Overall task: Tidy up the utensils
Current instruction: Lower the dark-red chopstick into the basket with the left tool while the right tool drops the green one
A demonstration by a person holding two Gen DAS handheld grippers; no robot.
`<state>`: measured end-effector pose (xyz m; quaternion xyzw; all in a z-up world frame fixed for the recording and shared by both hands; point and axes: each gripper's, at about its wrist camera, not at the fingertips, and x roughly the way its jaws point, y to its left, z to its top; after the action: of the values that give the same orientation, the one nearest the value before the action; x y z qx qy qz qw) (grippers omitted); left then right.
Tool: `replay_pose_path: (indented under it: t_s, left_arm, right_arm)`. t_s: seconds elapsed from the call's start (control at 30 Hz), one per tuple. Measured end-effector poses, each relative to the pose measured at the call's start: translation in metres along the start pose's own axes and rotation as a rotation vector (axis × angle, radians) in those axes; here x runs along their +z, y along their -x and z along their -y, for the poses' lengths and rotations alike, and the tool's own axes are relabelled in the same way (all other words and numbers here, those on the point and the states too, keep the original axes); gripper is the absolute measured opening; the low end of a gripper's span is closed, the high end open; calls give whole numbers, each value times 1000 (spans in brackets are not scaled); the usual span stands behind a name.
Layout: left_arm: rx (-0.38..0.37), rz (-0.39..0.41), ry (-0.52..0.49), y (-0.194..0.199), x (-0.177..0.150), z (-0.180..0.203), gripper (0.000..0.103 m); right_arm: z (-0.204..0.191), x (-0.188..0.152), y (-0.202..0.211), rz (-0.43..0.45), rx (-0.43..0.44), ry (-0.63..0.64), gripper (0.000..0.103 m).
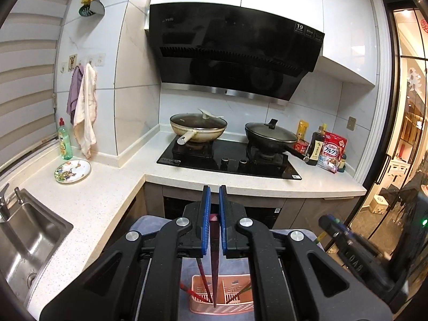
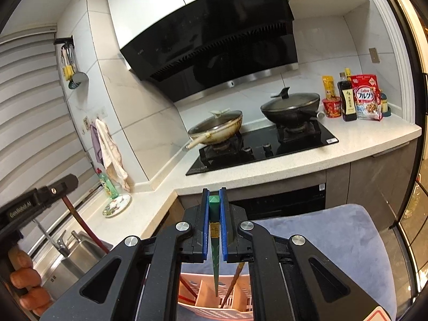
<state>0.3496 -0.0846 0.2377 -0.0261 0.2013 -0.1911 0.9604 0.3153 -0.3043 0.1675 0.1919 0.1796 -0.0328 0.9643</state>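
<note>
The left gripper pinches a dark red chopstick above the pink utensil basket. The right gripper pinches a green chopstick over it. Behind stand the stove and two pans.

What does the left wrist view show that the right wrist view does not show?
Only the left wrist view shows the left gripper shut on a dark red chopstick. Only the right wrist view shows the right gripper shut on a green chopstick and a gloved hand. Both show the pink utensil basket below, the cream pan and the black wok.
</note>
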Motion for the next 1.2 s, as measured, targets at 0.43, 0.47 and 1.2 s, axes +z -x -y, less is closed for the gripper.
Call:
replay_pose_path:
  t_s: [0.43, 0.47, 1.2]
  left_arm:
    - [-9, 20, -6, -8, 11, 2, 6]
    - [-11, 18, -4, -10, 10, 3, 6]
    - [88, -147, 62, -62, -61, -28, 51]
  right_arm:
    - [13, -25, -27, -67, -20, 0, 7]
    - [13, -26, -28, -70, -20, 0, 7]
    - [18, -47, -34, -109, -39, 23, 26]
